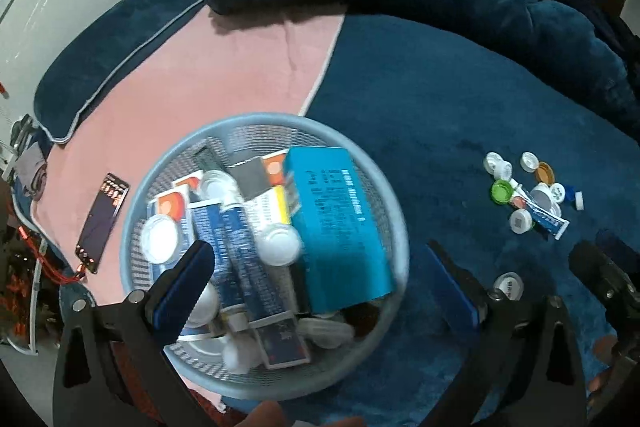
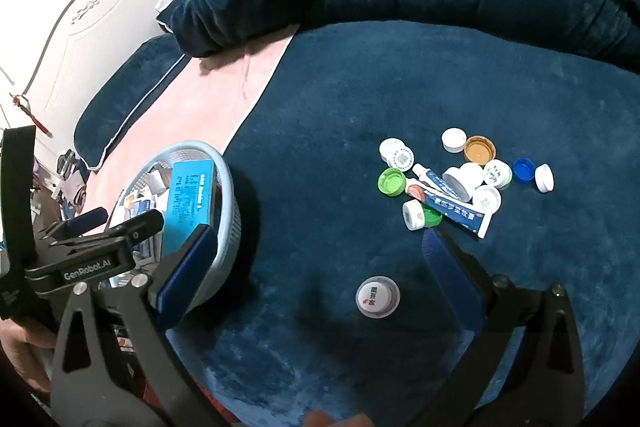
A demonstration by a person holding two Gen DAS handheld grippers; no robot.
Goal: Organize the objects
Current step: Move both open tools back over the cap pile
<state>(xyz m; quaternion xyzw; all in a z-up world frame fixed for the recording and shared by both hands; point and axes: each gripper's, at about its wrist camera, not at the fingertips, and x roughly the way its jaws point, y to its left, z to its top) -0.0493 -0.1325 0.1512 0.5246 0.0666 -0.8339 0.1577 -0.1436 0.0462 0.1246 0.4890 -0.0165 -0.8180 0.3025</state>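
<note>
Two grippers stand spread wide and empty over plush blue bedding (image 2: 340, 99). Left gripper (image 1: 320, 283) hovers above the round, pale-blue mesh basket (image 1: 152, 187) crammed with boxes and tubes. Right gripper (image 2: 316, 267) brackets a lone white cap (image 2: 377, 297); ribbed plastic caps (image 2: 476, 149) and a flat tube (image 2: 456, 211) cluster farther right.

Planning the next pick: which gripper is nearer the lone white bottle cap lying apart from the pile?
Right. The right gripper is open straddling the lone white bottle cap; the left gripper hovers open over the pale blue mesh basket.
</note>
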